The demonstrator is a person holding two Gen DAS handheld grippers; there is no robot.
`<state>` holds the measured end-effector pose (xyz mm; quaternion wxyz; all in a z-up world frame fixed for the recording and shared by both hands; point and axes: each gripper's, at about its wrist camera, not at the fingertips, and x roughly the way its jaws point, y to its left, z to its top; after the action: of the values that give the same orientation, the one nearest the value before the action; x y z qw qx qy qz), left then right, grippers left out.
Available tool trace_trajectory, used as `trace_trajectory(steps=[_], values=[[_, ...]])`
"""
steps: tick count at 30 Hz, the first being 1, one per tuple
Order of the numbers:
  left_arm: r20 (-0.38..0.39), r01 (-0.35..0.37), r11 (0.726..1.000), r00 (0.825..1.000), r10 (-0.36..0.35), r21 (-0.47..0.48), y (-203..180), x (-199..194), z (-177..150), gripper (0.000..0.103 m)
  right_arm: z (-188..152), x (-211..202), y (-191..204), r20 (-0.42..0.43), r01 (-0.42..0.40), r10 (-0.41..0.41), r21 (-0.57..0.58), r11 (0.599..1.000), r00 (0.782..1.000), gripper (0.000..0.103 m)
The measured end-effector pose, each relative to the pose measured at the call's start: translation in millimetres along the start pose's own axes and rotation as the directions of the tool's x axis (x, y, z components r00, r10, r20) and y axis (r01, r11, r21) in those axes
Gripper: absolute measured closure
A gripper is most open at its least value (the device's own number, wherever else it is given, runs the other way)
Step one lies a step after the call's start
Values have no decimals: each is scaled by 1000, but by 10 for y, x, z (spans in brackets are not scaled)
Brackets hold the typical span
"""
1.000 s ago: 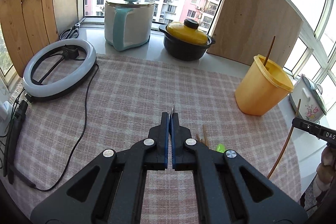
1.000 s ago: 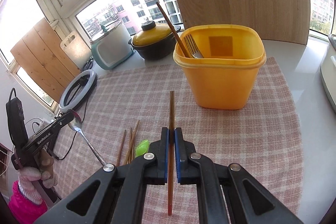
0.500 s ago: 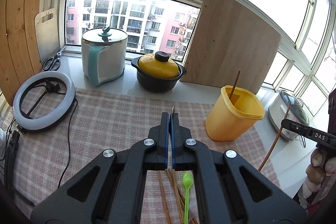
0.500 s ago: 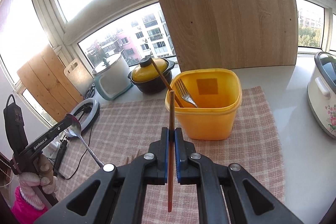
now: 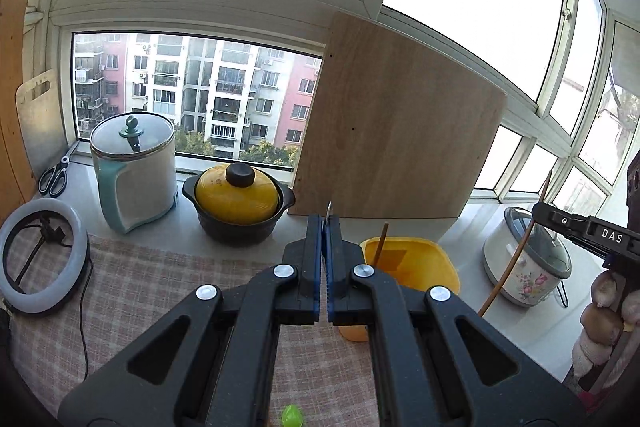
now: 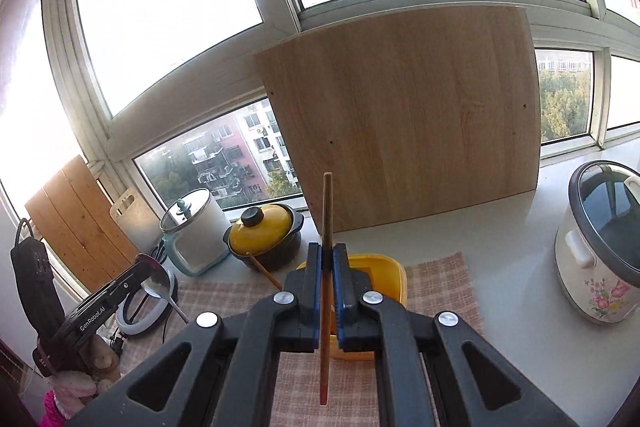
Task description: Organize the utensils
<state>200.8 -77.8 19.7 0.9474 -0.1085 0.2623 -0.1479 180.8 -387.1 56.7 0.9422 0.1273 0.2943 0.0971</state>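
My left gripper (image 5: 324, 223) is shut on a metal spoon (image 6: 158, 285), whose handle tip pokes out above the jaws; its bowl shows in the right wrist view. My right gripper (image 6: 327, 251) is shut on a wooden chopstick (image 6: 327, 203), also seen in the left wrist view (image 5: 516, 259). Both grippers are raised above the yellow utensil tub (image 5: 412, 263), which holds one chopstick (image 5: 382, 243). The tub (image 6: 394, 275) lies just beyond my right jaws. A green spoon tip (image 5: 291, 415) lies on the checked cloth (image 5: 132, 287) below.
A black pot with yellow lid (image 5: 238, 205) and a white lidded pot (image 5: 134, 171) stand by the window. A ring light (image 5: 44, 255) lies at left. A wooden board (image 5: 396, 135) leans behind the tub. A rice cooker (image 6: 600, 247) stands at right.
Both grippers have risen and tilted up, each still holding its utensil. The tub now sits low, partly behind the jaws, and the loose chopsticks on the cloth have dropped out of view.
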Motion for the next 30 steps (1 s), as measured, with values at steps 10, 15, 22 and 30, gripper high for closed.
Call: trace_trajectory(steps=[10,15,22,30], values=[[53,-28,995,998,33,-97,-92,407,197,103,371,126,-159,69,33,-35,21,999,997,100],[71,-67,992,995,75,-106,-143,554,180,103,403,278,-248,74,45,-49,50,998,996,101],[67,-107,992,991,112,-74,-234,721,78,103,301,520,-367,39,61,-63,62,996,997,101],[18,-85,995,996,86,-52,-323,802,-83,103,108,630,-476,-12,66,-65,68,996,998,100]])
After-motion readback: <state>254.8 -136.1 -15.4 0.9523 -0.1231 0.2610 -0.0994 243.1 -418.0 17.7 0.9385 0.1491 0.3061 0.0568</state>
